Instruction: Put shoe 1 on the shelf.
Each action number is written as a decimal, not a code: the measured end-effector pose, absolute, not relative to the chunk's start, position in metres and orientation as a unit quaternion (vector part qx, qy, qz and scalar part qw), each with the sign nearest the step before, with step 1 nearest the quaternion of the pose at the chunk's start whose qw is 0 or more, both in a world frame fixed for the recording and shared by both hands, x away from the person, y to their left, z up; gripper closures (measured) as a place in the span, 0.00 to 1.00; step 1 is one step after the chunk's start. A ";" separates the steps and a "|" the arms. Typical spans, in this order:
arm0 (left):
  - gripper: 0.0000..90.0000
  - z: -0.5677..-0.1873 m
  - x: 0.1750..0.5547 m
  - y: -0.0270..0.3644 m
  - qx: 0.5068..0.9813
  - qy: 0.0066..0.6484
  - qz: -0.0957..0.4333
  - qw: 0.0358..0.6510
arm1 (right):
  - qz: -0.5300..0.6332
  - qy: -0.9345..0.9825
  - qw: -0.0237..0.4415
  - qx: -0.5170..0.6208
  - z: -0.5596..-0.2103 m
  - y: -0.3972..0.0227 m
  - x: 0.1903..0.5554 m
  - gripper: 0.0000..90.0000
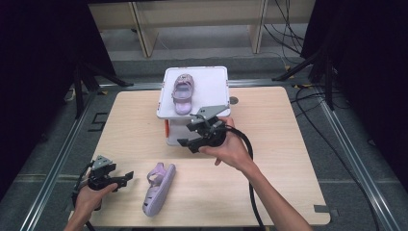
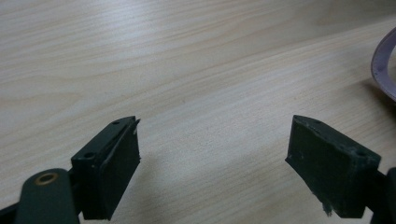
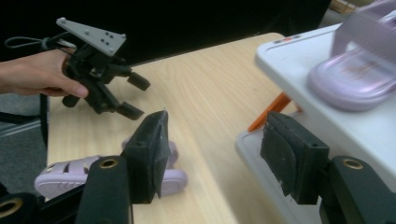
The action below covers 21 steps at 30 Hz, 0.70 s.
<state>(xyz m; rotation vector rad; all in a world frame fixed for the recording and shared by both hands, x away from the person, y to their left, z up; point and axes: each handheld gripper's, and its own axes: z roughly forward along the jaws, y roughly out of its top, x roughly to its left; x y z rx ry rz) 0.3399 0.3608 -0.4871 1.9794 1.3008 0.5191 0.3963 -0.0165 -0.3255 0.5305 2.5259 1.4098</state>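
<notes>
Second purple sandal waits on the table, both grippers empty.

The sandal (image 1: 159,188) lies near the front edge, just right of the left gripper (image 1: 126,176), whose jaws stand apart. It looks light, soft and rubbery; the heel strap or the side of the sole seems the best hold. The right gripper (image 1: 186,143), jaws apart, hangs by the white box (image 1: 216,82) where the other sandal (image 1: 183,93) rests. Open table lies around.

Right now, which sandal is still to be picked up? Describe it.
On the wooden table, look at the near edge in front of the white box. The lilac sandal lies there on the bare wood, on its side; its twin sits atop the box.
</notes>
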 end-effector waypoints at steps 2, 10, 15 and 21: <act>0.18 -0.488 0.341 0.360 0.760 0.503 0.205 0.358 | 0.478 0.854 0.086 0.185 -0.333 -0.015 0.392 0.46; 0.18 -0.488 0.341 0.358 0.755 0.502 0.205 0.369 | 0.471 0.861 0.065 0.179 -0.361 -0.001 0.381 0.46; 0.18 -0.488 0.342 0.361 0.766 0.489 0.210 0.360 | 0.469 0.866 0.052 0.167 -0.374 0.012 0.377 0.46; 0.18 -0.488 0.342 0.361 0.758 0.497 0.209 0.368 | 0.467 0.870 0.034 0.155 -0.390 0.033 0.377 0.46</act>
